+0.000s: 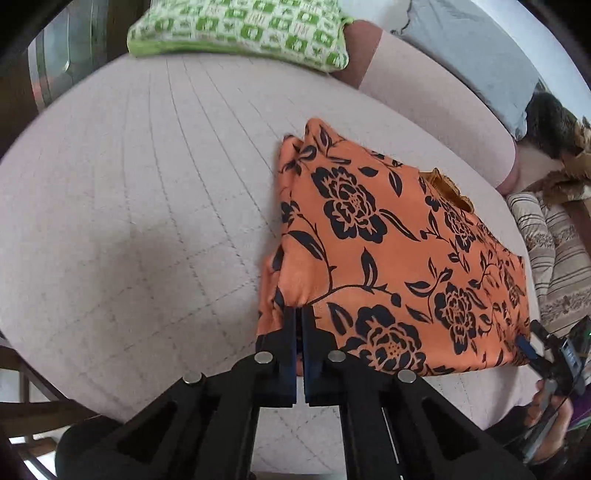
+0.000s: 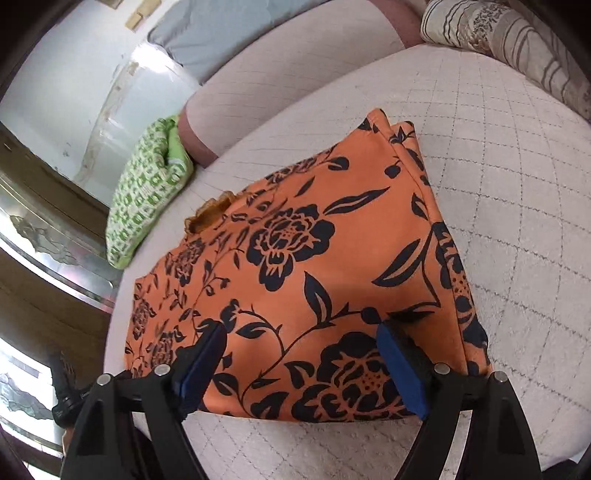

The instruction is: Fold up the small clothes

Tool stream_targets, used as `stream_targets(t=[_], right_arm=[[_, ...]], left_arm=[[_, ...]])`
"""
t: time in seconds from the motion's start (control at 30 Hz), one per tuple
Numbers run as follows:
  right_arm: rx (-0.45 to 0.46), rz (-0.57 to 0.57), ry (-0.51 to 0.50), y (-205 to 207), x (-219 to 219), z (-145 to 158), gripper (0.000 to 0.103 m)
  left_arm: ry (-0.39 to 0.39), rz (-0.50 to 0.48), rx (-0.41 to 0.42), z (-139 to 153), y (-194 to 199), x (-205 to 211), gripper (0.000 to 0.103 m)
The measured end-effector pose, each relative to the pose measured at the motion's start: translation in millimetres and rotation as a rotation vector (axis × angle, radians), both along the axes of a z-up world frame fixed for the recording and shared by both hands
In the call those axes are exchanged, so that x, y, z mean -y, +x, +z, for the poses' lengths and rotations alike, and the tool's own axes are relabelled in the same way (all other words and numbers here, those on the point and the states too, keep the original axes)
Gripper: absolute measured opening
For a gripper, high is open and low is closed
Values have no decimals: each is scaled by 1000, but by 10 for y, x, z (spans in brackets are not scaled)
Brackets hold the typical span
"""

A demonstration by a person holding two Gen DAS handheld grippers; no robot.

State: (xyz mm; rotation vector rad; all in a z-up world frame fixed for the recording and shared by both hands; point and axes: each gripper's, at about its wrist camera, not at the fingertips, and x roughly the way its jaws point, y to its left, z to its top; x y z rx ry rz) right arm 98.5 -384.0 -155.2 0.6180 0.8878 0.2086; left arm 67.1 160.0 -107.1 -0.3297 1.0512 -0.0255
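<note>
A folded orange garment (image 1: 388,251) with a black flower print lies on the pale quilted cushion (image 1: 147,184). My left gripper (image 1: 299,312) is shut, and its tips pinch the garment's near left corner, where the cloth puckers. In the right wrist view the same garment (image 2: 314,258) fills the middle. My right gripper (image 2: 301,328) stands open over its near edge, with one blue pad (image 2: 399,365) on either side of a wide strip of cloth and neither pressing it. That right gripper (image 1: 532,345) also shows at the garment's far right corner in the left wrist view.
A green-and-white patterned pillow (image 1: 240,29) lies at the cushion's back edge, and a striped pillow (image 2: 517,48) at its other end. The sofa back (image 1: 424,85) carries a grey cloth (image 1: 480,55). A hand (image 1: 550,417) holds the right gripper.
</note>
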Motion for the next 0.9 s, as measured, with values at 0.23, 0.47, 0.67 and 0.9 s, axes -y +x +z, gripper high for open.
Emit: stream_targets(t=[0.23, 0.47, 0.67, 0.9], right_arm=[[50, 12, 1, -74, 31, 203, 86], [77, 3, 1, 67, 123, 367, 86], [46, 6, -21, 189, 129, 263, 86], [31, 8, -19, 234, 158, 142, 86]], left_arm=[[47, -62, 63, 240, 51, 82, 22], [36, -63, 62, 278, 934, -93, 43], [71, -84, -10, -9, 1381, 6, 4], [108, 36, -24, -197, 1162, -256, 0]])
